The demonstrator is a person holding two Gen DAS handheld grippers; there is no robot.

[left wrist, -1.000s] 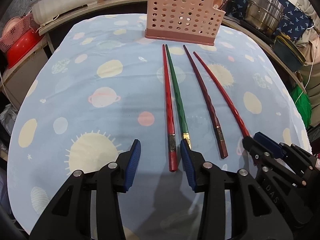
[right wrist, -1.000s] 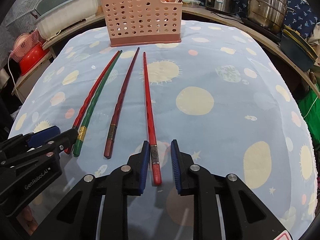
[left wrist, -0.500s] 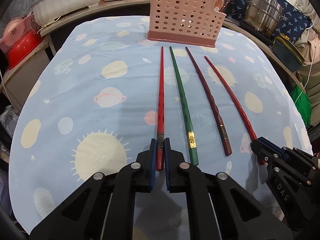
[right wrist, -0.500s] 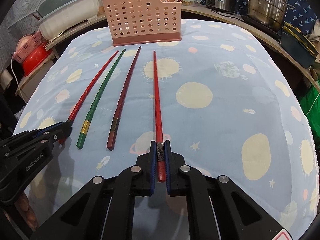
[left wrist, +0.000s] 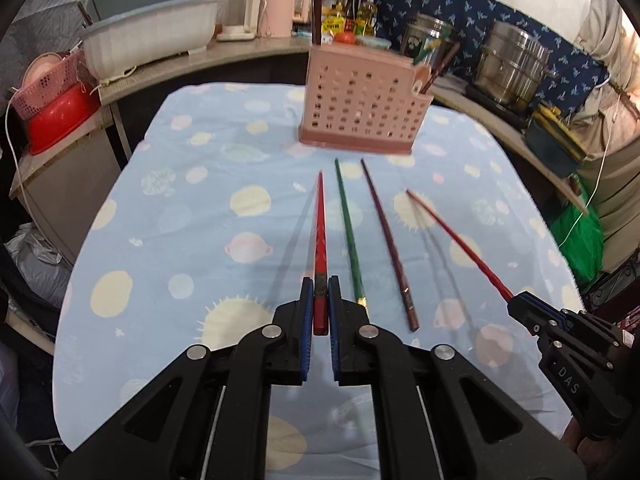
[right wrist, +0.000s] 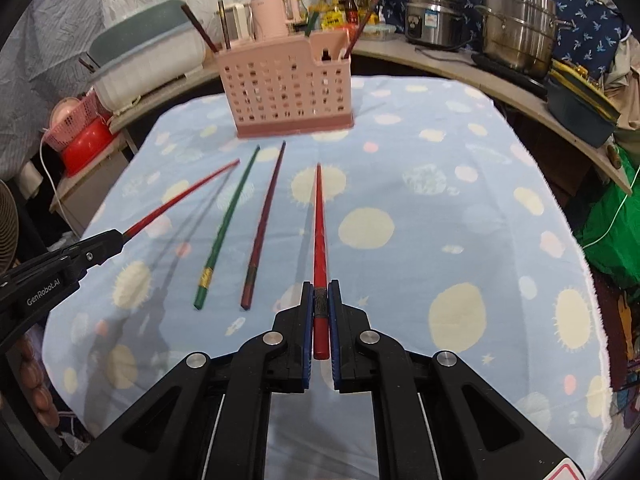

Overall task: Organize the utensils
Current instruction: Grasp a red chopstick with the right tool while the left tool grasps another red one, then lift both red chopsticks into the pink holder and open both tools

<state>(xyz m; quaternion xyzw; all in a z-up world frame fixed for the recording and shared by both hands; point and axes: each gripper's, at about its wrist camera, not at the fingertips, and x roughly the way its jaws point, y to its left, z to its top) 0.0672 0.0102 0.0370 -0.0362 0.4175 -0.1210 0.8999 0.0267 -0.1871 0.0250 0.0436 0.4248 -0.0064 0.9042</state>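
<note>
Since the earlier frames both red chopsticks have left the cloth. The left gripper (left wrist: 319, 286) clamps the outer-left red tapered chopstick (left wrist: 320, 236); the right gripper (right wrist: 320, 292) clamps the outer-right red one (right wrist: 320, 232). The green chopstick (left wrist: 349, 232) and dark maroon chopstick (left wrist: 386, 236) lie between them on the blue planet-print tablecloth (left wrist: 192, 216), before the pink perforated plastic utensil holder (left wrist: 360, 108).

A curved counter (right wrist: 460, 68) crowded with steel pots (right wrist: 516, 24) is backed by a navy patterned cloth (left wrist: 472, 12).
</note>
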